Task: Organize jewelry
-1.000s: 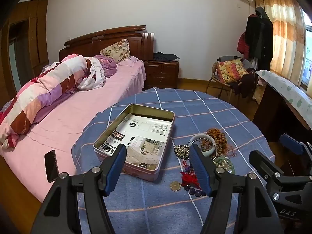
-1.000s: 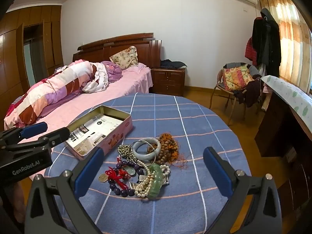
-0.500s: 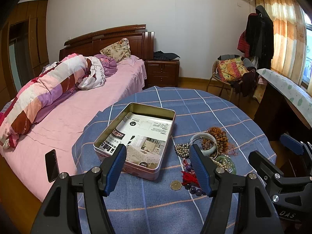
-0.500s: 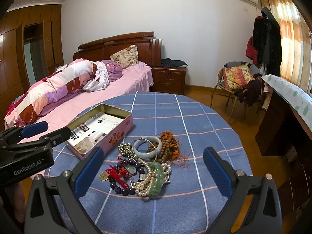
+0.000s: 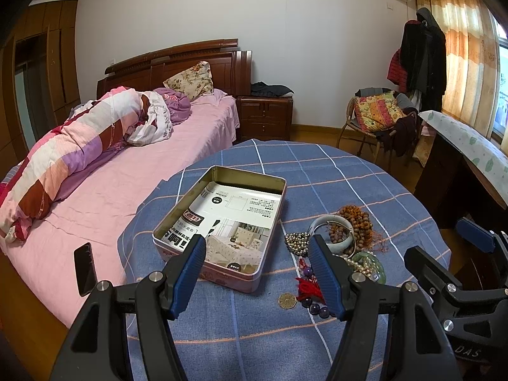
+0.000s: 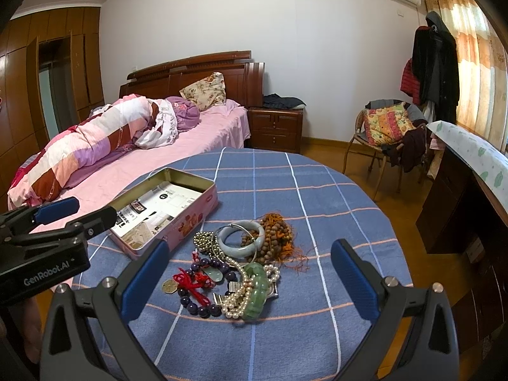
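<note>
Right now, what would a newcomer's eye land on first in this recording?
Probably the tangled heap of bead, pearl and jade jewelry on the round blue checked tablecloth, with the open pink rectangular tin lined with printed paper just to its left. Both open grippers, left and right, hover above, holding nothing.

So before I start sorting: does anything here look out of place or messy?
Yes. The jewelry lies in one tangled heap on the tablecloth, strands overlapping, while the open tin beside it holds only printed paper. A phone sits on the bed.
</note>
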Demonstrator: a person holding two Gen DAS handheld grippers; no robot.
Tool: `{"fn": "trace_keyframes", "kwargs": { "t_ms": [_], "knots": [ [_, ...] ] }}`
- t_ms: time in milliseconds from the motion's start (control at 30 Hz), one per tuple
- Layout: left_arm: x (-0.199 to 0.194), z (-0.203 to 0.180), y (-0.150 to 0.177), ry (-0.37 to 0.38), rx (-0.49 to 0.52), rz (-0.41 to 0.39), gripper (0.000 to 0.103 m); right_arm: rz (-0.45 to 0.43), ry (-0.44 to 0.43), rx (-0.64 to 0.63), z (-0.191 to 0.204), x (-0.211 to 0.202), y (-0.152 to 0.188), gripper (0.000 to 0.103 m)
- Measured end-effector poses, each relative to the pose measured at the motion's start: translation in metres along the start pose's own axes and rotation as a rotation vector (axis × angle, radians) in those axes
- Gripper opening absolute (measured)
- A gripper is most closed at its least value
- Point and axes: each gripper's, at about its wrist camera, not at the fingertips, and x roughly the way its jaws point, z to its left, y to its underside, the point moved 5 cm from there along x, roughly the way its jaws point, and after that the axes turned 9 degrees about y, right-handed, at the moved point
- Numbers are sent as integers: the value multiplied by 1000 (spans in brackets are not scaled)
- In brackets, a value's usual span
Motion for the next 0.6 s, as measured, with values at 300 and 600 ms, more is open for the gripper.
{"fn": "trace_keyframes", "kwargs": {
  "t_ms": [300,600],
  "knots": [
    [0,0,1,-1,0,2,67,3,-2,0,0,0,0,103],
    [0,0,0,-2,1,3,67,5,-2,1,2,-1,3,103]
  ]
}}
